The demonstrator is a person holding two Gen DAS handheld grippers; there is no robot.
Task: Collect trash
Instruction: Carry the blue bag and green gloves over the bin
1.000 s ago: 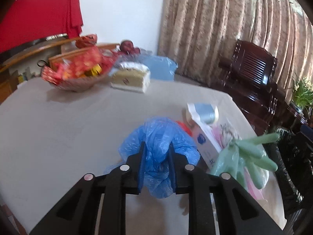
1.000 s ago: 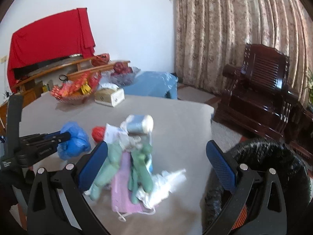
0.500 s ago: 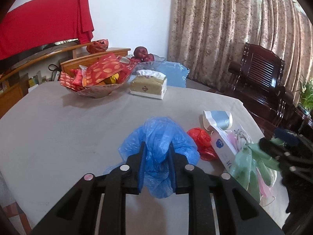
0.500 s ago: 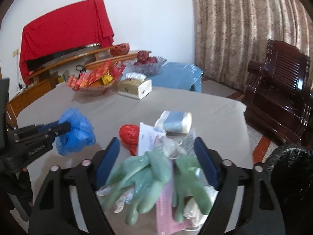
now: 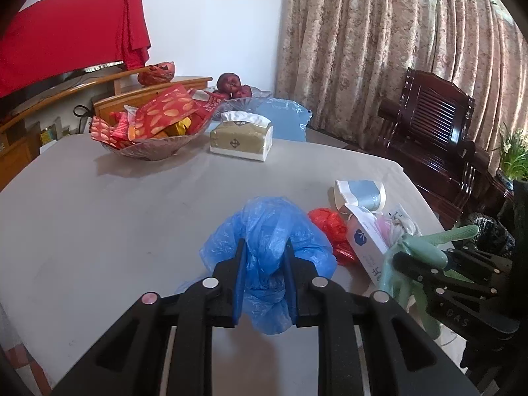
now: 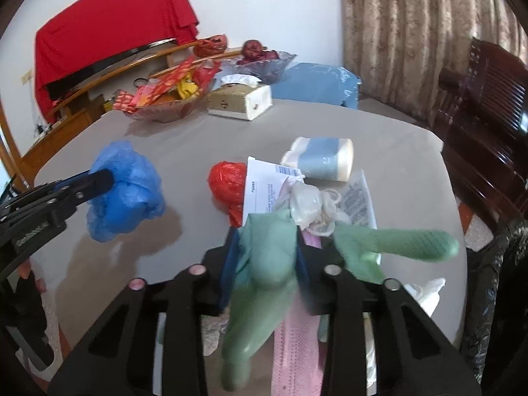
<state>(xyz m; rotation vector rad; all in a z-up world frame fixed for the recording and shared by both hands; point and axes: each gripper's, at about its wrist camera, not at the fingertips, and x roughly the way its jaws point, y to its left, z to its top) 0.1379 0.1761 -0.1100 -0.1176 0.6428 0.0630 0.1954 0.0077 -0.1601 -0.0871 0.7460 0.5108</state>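
Blue crumpled plastic, a thin bag (image 5: 269,247), sits pinched between the pads of the left gripper (image 5: 264,264), held just above the grey table (image 5: 115,214) at its left side. Next to the right, a red plastic wad (image 6: 227,181) lies on the tabletop, touching the edge of a white printed carton (image 6: 264,186). Beyond the carton a pale blue and white cup (image 6: 321,158) lies on its side. In front of these, the right gripper (image 6: 265,264) has just been closing, and its blue pads now press on a green rubber glove (image 6: 267,257); the glove's fingers droop below the jaws, and one finger sticks out to the right. A pink face mask (image 6: 297,346) lies under the glove. Crumpled white tissue (image 6: 425,293) rests near the table's right edge, and a black trash bag (image 6: 495,280) stands just beside that edge.
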